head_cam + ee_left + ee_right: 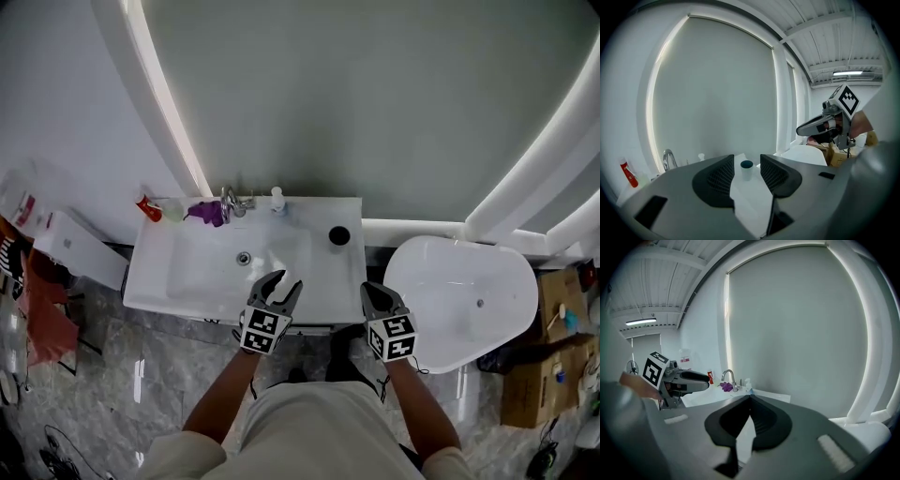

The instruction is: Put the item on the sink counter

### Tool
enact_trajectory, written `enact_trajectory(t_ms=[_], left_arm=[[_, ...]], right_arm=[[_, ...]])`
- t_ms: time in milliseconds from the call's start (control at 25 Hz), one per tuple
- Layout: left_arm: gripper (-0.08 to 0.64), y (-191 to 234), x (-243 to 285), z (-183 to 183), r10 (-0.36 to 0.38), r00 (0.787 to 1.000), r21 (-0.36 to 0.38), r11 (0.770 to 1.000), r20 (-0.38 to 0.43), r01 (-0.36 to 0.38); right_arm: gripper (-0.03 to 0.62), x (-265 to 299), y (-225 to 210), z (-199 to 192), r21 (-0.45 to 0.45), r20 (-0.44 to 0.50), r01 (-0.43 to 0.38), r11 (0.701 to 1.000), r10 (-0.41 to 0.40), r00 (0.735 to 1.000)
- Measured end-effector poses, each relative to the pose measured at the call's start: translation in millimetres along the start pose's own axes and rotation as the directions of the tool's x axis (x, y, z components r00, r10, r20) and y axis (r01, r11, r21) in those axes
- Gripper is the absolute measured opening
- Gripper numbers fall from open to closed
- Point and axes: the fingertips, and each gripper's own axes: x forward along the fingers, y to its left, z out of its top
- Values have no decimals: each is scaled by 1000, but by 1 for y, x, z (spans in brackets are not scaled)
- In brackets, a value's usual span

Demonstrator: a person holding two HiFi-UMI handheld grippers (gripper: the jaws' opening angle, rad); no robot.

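Here's the look from above: the white sink counter (pixel 328 274) sits in the middle of the frame under a big arched mirror, and the person stands at its near edge with both tools out in front. The cup (pixel 338 235), white with a dark top, stands upright on the counter's back right corner, well apart from both tools. Along the back edge there's the faucet (pixel 232 202), a purple item (pixel 208 213) just left of it, a red tube (pixel 148 208) at the far left and a small white bottle (pixel 277 199) to the right. The left gripper (pixel 289 279) hovers over the counter's front edge with its jaws partway apart and nothing between the pads. Its own camera frames the cup (pixel 746 168) in the gap of the left gripper (pixel 746 157), but the cup is farther off on the counter and untouched. The right gripper (pixel 373 291) is at the counter's front right corner. In its own view the right gripper (pixel 750 397) has its tips closed together, gripping nothing, and the faucet (pixel 729 378) shows beyond. To the right of the counter is a white oval tub (pixel 469 300), with cardboard boxes (pixel 544 349) at the frame's right edge.
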Motion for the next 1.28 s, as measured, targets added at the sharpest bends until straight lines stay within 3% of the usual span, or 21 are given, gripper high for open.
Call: enact_trajectory(t_ms=[320, 640, 1280], left_arm=[[126, -14, -38, 5, -16, 1000, -20, 1000, 10, 16], [63, -35, -51, 16, 1, 999, -40, 999, 32, 1], [9, -82, -67, 55, 109, 992, -89, 991, 69, -102]], right_arm=[[11, -47, 12, -2, 17, 26, 57, 998, -58, 998], [11, -70, 8, 4, 16, 45, 43, 999, -44, 998], [11, -97, -25, 16, -31, 65, -92, 995, 94, 993]])
